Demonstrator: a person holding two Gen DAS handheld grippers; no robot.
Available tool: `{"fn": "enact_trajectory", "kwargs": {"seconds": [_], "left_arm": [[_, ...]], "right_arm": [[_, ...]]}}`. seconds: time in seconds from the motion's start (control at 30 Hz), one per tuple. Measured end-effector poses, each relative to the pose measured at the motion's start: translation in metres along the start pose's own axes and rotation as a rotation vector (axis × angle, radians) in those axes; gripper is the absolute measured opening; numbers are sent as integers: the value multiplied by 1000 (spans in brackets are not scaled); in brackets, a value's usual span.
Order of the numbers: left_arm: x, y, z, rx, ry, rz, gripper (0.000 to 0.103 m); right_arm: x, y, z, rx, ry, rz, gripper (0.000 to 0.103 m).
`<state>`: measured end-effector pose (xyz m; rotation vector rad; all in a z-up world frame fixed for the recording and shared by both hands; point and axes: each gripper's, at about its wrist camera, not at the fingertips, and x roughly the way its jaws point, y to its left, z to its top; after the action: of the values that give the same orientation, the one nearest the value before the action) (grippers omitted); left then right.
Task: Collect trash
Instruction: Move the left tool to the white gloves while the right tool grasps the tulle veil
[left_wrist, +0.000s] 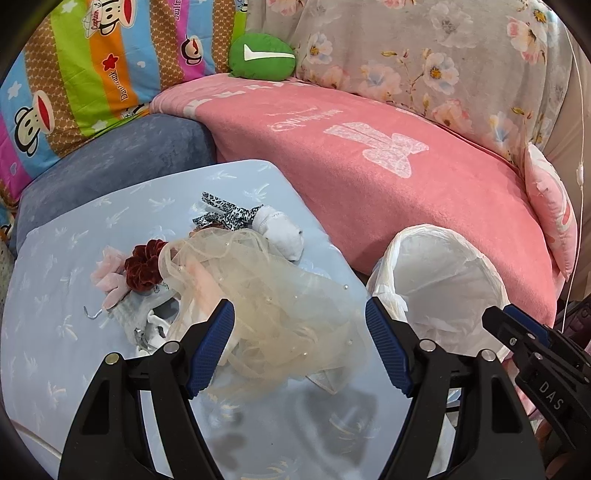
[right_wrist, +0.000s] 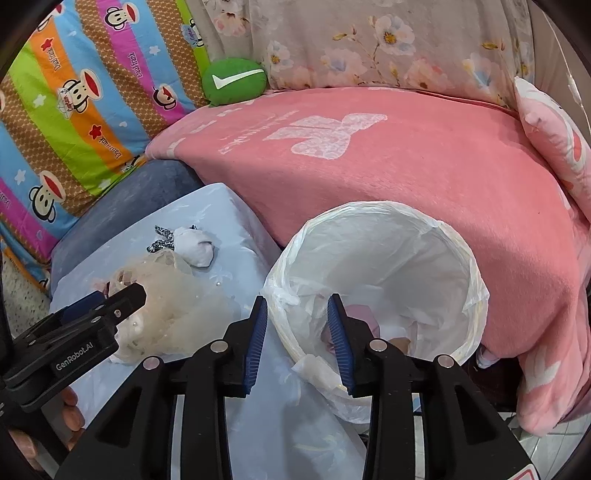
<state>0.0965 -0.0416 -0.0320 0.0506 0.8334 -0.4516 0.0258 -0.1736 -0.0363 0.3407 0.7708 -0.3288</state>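
A: Round bin lined with a thin white plastic bag (right_wrist: 376, 280): where?
B: On the floor, wedged between the pale blue patterned worktop (right_wrist: 207, 236) and the sofa's pink fleece blanket (right_wrist: 406, 166). Bag rim crumpled and folded over the edge, translucent, wrinkled. Inside, something pink and a scrap of brownish paper near the bottom, partly hidden.

A: And the trash on the worktop?
B: Heaped loosely. Cream, see-through tulle netting dotted with small pearls (left_wrist: 266, 306) on top, puffed and crinkled. Beside it a dark red velvet scrunchie (left_wrist: 144, 266), a pale pink fabric piece (left_wrist: 107, 273), a rolled white sock (left_wrist: 284, 236) and a black-and-white leopard-print ribbon (left_wrist: 225, 214). Small metal hook (left_wrist: 92, 314) just left of the pile.

A: Left gripper (left_wrist: 299, 332)?
B: Spread wide over the near edge of the tulle, blue pads either side, nothing pinched.

A: Right gripper (right_wrist: 297, 332)?
B: Above the bin's near rim, partly open. Nothing clamped between the pads; crumpled bag plastic just below them, contact with it impossible to judge.

A: Background?
B: Striped cartoon-monkey quilt (left_wrist: 74, 85), green round cushion with a white tick (left_wrist: 262, 55), floral grey cover (left_wrist: 443, 62).
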Motion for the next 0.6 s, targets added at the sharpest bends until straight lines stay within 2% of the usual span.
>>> {"fn": "enact_trajectory", "kwargs": {"seconds": [0.6], "left_arm": [[0, 17, -12, -31, 19, 13, 70]], "right_arm": [[1, 16, -5, -31, 15, 12, 35]]}}
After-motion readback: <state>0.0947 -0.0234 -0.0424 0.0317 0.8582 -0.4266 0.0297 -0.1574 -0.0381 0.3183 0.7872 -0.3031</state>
